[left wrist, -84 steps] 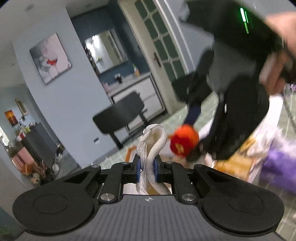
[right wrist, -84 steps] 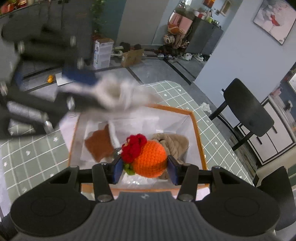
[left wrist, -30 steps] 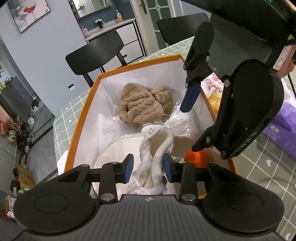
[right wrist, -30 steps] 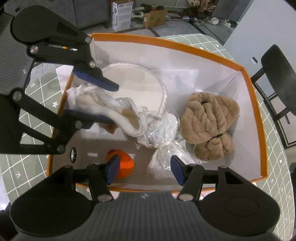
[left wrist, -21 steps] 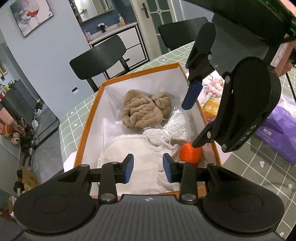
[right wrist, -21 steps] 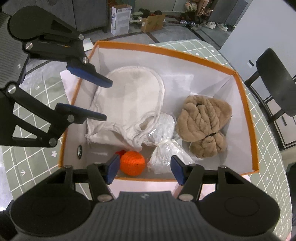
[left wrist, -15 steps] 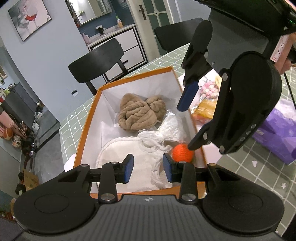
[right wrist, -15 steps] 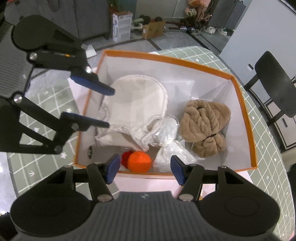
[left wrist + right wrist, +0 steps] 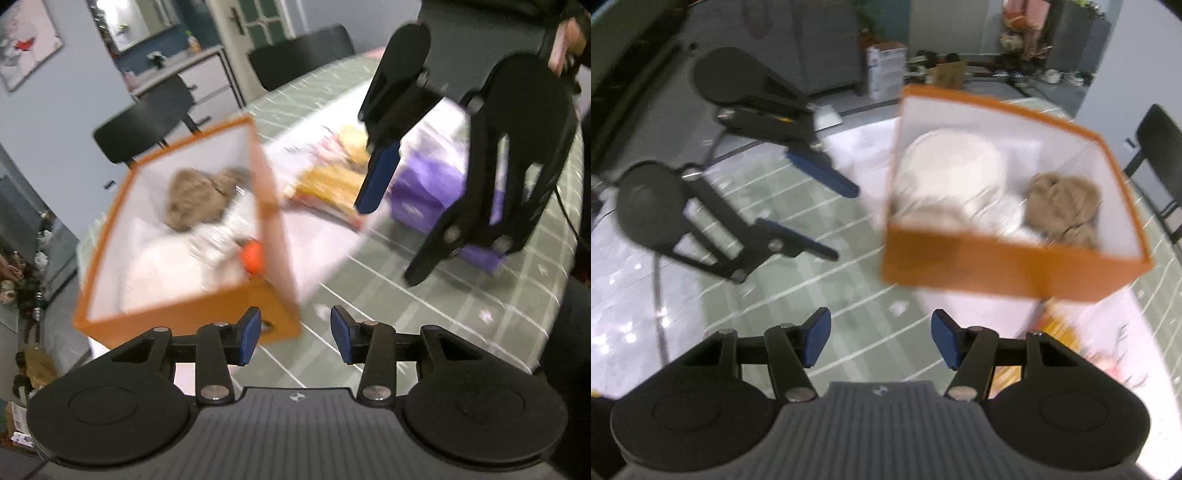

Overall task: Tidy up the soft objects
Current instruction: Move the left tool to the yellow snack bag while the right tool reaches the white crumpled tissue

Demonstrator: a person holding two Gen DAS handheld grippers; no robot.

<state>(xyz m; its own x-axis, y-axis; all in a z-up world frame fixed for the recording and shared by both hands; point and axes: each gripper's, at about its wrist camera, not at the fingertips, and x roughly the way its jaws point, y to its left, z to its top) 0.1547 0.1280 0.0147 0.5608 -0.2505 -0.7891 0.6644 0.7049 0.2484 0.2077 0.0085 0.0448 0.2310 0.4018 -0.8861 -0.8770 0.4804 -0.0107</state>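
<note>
Left hand-held gripper (image 9: pixel 293 334): released, empty, above the table (image 9: pixel 424 302) | right hand-held gripper (image 9: pixel 881 339): released, empty, raised beside it | soft objects: brown plush (image 9: pixel 1062 208), cream cloth (image 9: pixel 945 173), orange ball (image 9: pixel 252 256) inside orange box (image 9: pixel 997 264)

Dim indoor light; heavy motion blur throughout; fisheye bending at edges.

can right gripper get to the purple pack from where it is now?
Probably yes: the right gripper is open and empty, hanging just above the purple pack on the table, with nothing visible between them, though blur hides detail.
</note>
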